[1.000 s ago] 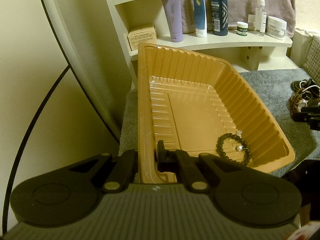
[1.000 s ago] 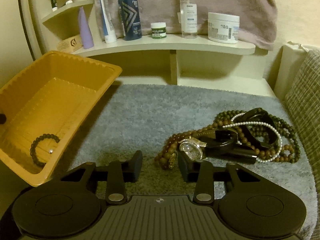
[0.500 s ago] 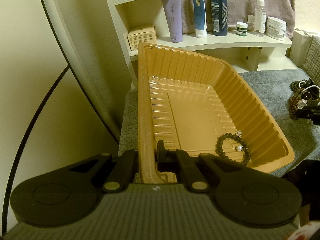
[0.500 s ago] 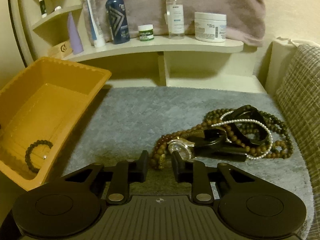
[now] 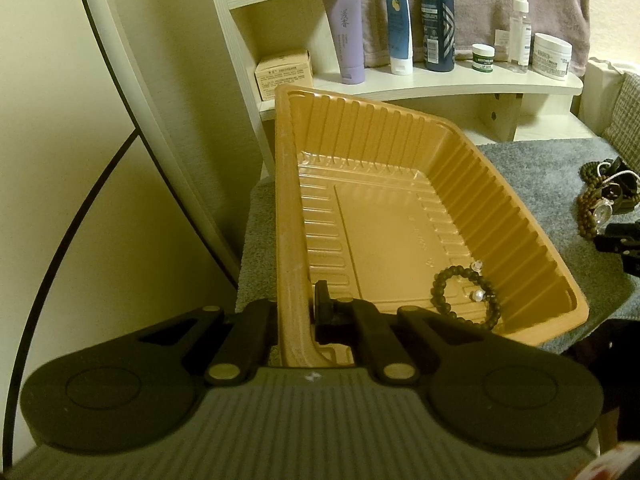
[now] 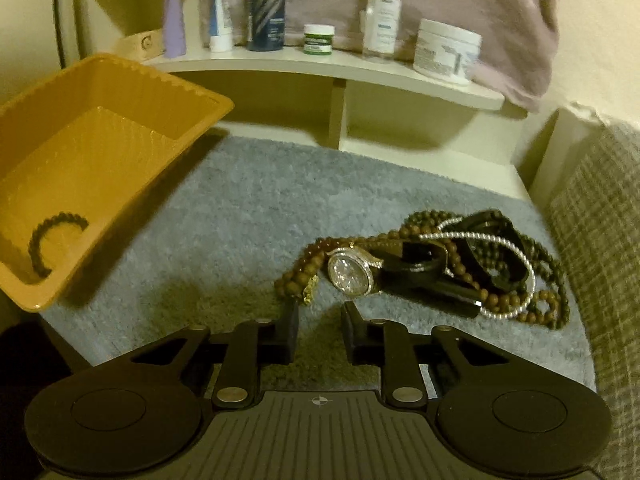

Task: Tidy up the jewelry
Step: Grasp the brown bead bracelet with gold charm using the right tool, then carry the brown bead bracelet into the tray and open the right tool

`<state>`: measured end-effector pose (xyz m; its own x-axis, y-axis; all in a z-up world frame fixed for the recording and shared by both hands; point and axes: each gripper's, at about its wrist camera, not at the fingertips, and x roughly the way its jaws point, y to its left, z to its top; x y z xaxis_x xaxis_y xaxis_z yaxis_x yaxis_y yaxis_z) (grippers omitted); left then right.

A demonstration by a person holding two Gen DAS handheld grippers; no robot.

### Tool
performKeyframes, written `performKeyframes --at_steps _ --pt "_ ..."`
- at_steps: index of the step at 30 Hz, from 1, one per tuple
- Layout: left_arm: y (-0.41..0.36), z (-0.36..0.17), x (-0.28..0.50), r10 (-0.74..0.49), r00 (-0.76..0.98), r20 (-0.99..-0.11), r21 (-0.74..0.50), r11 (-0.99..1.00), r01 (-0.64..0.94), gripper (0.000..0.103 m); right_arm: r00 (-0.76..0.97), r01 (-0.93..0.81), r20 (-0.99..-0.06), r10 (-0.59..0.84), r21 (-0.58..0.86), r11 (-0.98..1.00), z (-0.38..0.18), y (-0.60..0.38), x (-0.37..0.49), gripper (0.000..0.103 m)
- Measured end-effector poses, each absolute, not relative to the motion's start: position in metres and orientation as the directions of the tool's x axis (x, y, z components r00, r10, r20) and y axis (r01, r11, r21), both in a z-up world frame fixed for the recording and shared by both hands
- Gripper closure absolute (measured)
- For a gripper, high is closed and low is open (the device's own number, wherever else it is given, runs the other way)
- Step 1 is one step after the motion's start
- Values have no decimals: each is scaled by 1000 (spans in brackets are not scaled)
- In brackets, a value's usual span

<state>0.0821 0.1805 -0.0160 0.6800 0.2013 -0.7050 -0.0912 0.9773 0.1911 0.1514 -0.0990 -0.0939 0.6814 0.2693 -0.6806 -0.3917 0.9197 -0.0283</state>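
Observation:
An orange plastic tray (image 5: 288,200) stands tilted on a grey mat, and my left gripper (image 5: 294,308) is shut on its near rim. Inside the tray lies a black bead bracelet (image 5: 435,294) with two pearly beads. In the right wrist view the tray (image 6: 180,84) and the bracelet (image 6: 60,216) are at the left. My right gripper (image 6: 320,320) hovers just short of a tangled jewelry pile: a crystal-faced watch (image 6: 350,276), brown bead strands (image 6: 304,276), a black band (image 6: 416,270) and a pearl strand (image 6: 520,256). Its jaws are closing and stand narrowly apart, with nothing between the pads.
The grey mat (image 6: 260,208) covers the surface. Behind it, a cream shelf (image 6: 320,60) carries bottles, tubes and jars. A large round mirror (image 5: 120,80) leans at the left. A woven cushion (image 6: 600,220) borders the mat on the right.
My right gripper's jaws have narrowed, and it has rolled slightly and edged closer to the watch. The left gripper and the tray have not moved.

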Motion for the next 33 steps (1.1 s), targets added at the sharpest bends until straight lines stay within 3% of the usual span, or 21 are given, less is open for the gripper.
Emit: performKeyframes --at_steps 10,13,33 --pt "181 -16 82 200 681 -705 187 978 -94 100 694 -424 -656 297 -39 905 -99 -87 162 81" --pt "181 -16 82 199 682 -704 186 978 -93 100 688 -425 -659 304 -27 905 -98 -87 162 92" --pt "183 -16 81 187 688 -701 174 981 -90 100 728 -499 -520 446 44 865 -21 -81 138 93"
